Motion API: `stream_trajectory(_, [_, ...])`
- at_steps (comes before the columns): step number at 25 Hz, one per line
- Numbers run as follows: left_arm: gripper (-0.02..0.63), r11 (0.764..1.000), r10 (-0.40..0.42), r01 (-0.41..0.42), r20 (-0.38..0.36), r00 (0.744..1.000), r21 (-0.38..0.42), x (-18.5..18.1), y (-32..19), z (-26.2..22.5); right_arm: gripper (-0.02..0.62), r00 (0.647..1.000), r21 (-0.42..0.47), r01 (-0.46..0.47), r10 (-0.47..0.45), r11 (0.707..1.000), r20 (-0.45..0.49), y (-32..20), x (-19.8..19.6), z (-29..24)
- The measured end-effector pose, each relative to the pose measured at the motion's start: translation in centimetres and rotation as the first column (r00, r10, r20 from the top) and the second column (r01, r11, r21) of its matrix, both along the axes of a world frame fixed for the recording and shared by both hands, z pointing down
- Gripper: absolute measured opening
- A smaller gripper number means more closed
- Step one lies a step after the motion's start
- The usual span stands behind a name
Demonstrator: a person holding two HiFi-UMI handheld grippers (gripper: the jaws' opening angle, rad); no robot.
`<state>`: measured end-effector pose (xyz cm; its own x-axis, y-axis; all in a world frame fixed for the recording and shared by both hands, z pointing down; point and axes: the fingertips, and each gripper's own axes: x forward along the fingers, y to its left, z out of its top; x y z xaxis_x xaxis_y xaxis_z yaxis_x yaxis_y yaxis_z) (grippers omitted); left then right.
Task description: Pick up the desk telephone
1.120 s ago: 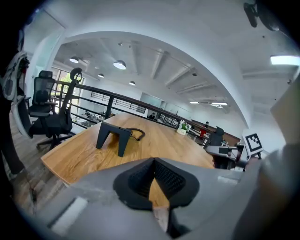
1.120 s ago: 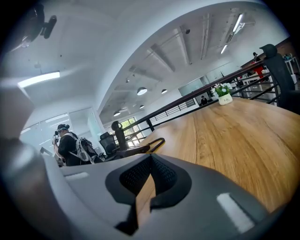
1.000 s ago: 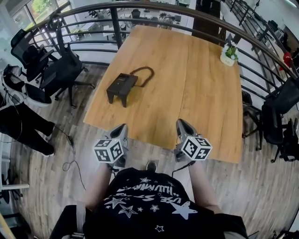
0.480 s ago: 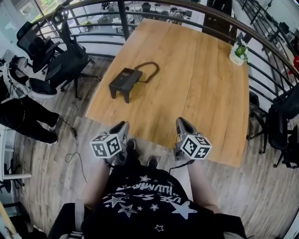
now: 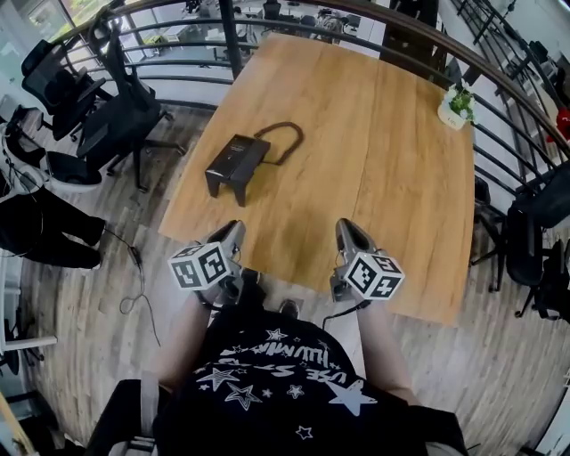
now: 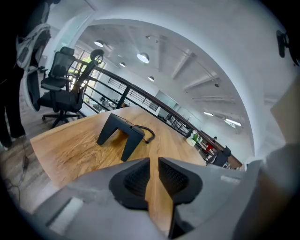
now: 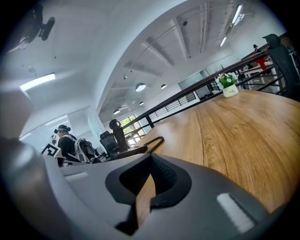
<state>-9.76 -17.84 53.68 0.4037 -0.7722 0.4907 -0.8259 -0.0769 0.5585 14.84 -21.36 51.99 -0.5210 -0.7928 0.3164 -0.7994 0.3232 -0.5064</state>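
The desk telephone is a black wedge-shaped unit on the left part of the wooden table, with a dark cord looping behind it. The left gripper view shows the telephone ahead on its raised base. My left gripper hovers at the table's near edge, short of the phone; its jaws have just been opening and stand a narrow gap apart with nothing between them. My right gripper hangs beside it over the near edge, its tips meeting, empty.
A small potted plant stands at the table's far right corner. A curved black railing runs behind the table. Office chairs stand to the left and others to the right. A person stands at far left.
Both grippers have edged forward toward the table's near edge. The left gripper has rolled, its marker cube showing a different tilt.
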Motion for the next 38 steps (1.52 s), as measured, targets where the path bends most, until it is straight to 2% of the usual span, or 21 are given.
stream_trajectory(4, [0.063, 0.998, -0.061, 0.056, -0.164, 0.985, -0.035, -1.5, -2.3, -0.3, -0.001, 1.0, 0.001, -0.003, 0.003, 1.0, -0.009, -1.9, -1.3, -0.6])
stream_trajectory(6, [0.113, 0.996, -0.083, 0.071, -0.243, 0.966, -0.057, -2.0, -3.6, -0.1, 0.0, 1.0, 0.001, -0.002, 0.002, 1.0, -0.017, -2.9, -2.0, -0.7])
stream_trajectory(9, [0.167, 0.988, -0.146, 0.114, -0.377, 0.915, -0.106, -2.8, -5.3, 0.5, 0.0, 1.0, -0.003, -0.006, 0.006, 1.0, -0.026, -4.2, -2.9, -0.6])
stream_trajectory(11, [0.252, 0.982, -0.18, 0.134, -0.454, 0.872, -0.133, -3.0, -6.4, 0.6, 0.0, 0.999, -0.004, -0.012, 0.011, 1.0, -0.032, -5.0, -3.3, -0.6])
stream_trajectory(15, [0.337, 0.966, -0.253, 0.176, -0.547, 0.798, -0.191, -3.6, -8.5, 1.1, 0.0, 0.999, -0.014, -0.027, 0.027, 1.0, -0.04, -6.3, -3.9, -0.4])
stream_trajectory(18, [0.365, 0.949, -0.312, 0.217, -0.575, 0.757, -0.23, -4.2, -9.9, 1.8, 0.0, 0.998, -0.022, -0.038, 0.037, 0.999, -0.045, -7.0, -4.3, -0.1])
stream_trajectory(22, [0.367, 0.93, -0.366, 0.258, -0.578, 0.729, -0.263, -4.9, -11.3, 2.4, -0.001, 0.997, -0.029, -0.053, 0.051, 0.998, -0.051, -7.9, -4.3, -0.1])
stream_trajectory(27, [0.367, 0.918, -0.396, 0.284, -0.617, 0.68, -0.277, -5.1, -12.7, 3.0, 0.0, 0.996, -0.045, -0.073, 0.071, 0.996, -0.06, -8.8, -4.1, 0.2])
stream_trajectory(38, [0.367, 0.91, -0.414, 0.295, -0.617, 0.669, -0.291, -4.9, -14.9, 4.5, 0.0, 0.992, -0.063, -0.098, 0.092, 0.993, -0.081, -9.2, -3.9, 0.6])
